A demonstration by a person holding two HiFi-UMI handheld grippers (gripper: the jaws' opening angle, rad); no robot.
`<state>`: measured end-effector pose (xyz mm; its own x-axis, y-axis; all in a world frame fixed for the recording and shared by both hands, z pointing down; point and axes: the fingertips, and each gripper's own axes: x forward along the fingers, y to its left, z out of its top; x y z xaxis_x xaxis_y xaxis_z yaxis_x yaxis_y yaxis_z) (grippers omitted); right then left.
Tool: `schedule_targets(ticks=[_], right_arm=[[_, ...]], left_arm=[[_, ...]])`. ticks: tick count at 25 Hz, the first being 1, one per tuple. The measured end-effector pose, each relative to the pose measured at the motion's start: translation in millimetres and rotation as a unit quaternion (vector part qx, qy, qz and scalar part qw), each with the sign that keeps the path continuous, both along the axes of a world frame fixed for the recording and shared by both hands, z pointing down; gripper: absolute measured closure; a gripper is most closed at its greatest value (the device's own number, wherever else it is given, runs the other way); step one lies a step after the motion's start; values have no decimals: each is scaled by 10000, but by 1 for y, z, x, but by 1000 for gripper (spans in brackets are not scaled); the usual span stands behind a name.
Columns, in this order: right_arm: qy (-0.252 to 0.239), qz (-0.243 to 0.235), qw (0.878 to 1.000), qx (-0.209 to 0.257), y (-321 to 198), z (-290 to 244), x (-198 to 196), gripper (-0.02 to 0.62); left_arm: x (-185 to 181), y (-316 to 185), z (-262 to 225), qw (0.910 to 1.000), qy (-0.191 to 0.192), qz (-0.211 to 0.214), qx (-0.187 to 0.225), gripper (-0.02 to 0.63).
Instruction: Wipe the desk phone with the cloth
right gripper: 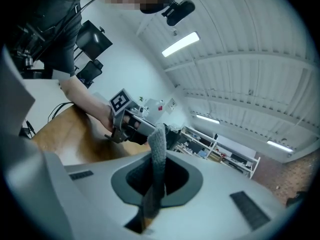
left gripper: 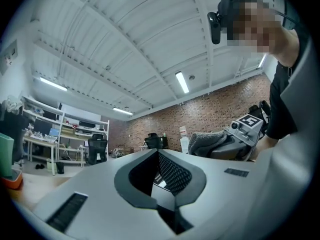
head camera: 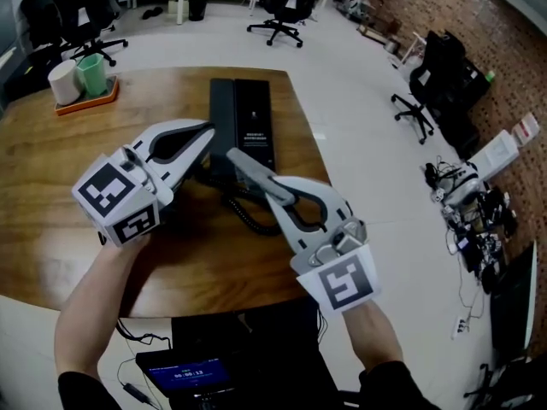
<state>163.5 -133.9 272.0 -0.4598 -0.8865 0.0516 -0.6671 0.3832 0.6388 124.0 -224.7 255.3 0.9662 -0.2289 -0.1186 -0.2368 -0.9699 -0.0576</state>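
Right gripper clamps a grey cloth just above the black desk phone, which lies toward 12 o'clock on the wooden table. Left gripper, jaws together, hovers at the right one's 10 o'clock.

An office is shown. Black rolling chairs are seen past the far edge of the round wooden surface. A desk phone is laid by that edge. White shelves and a brick wall are seen too.

desk phone: near end hidden | cloth: lower end hidden
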Motion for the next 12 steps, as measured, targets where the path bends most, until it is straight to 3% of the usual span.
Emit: schedule_targets(ticks=[12], right_arm=[[32, -48, 10000, 1, -2, 2, -4, 571]], left_arm=[[-1, -6, 8, 9998, -147, -102, 34, 612]])
